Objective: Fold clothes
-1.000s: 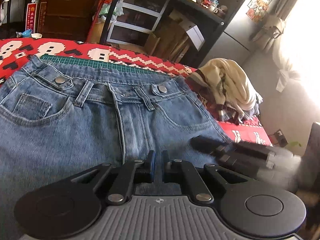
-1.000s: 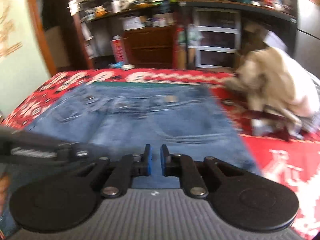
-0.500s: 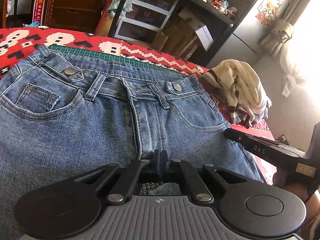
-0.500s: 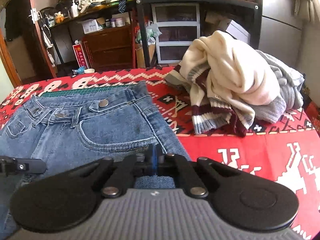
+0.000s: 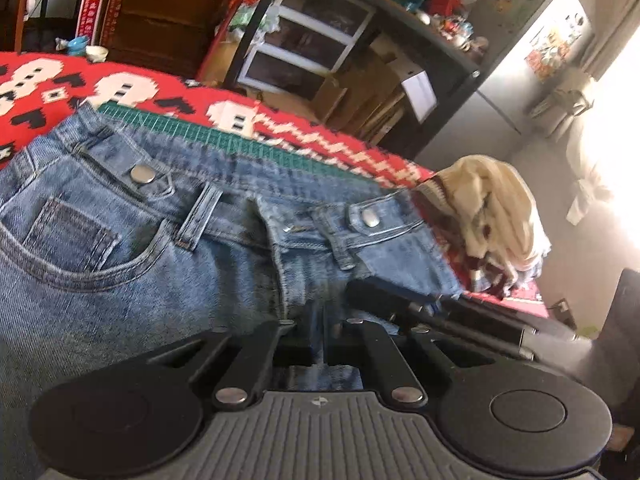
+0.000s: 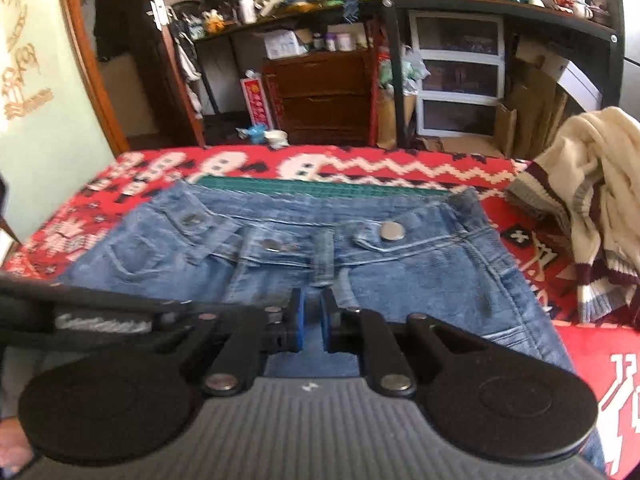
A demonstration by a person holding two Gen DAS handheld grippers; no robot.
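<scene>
A pair of blue jeans (image 5: 168, 248) lies flat, front side up, on a bench covered by a red patterned cloth (image 5: 48, 92). The waistband points away from both cameras, and a strip of green cutting mat (image 5: 224, 138) shows just beyond it.

The left hand-held gripper (image 5: 319, 346) sits low over the denim, just below the fly. Its fingers stand slightly apart, with a narrow band of blue fabric visible in the gap; whether they pinch that fabric or only hover over it cannot be told from this view. The jeans spread ahead of it and to its left, with the coin pocket and one metal button (image 5: 143, 173) far off on that side.

The right hand-held gripper (image 6: 312, 326) is also near the middle of the jeans (image 6: 400, 272), below the waistband and close to the fly. Its blue-padded fingers are apart, with a small gap, and nothing shows clamped between them. Denim lies ahead of it and under it.

The two tools are close together: the right one crosses the left camera's lower right as a blurred dark bar (image 5: 440, 312), and the left one reaches in from the left edge of the right camera's view (image 6: 100, 316).

A heap of cream knitwear with maroon stripes (image 6: 592, 200) rests on the cloth, off the jeans' right side.
</scene>
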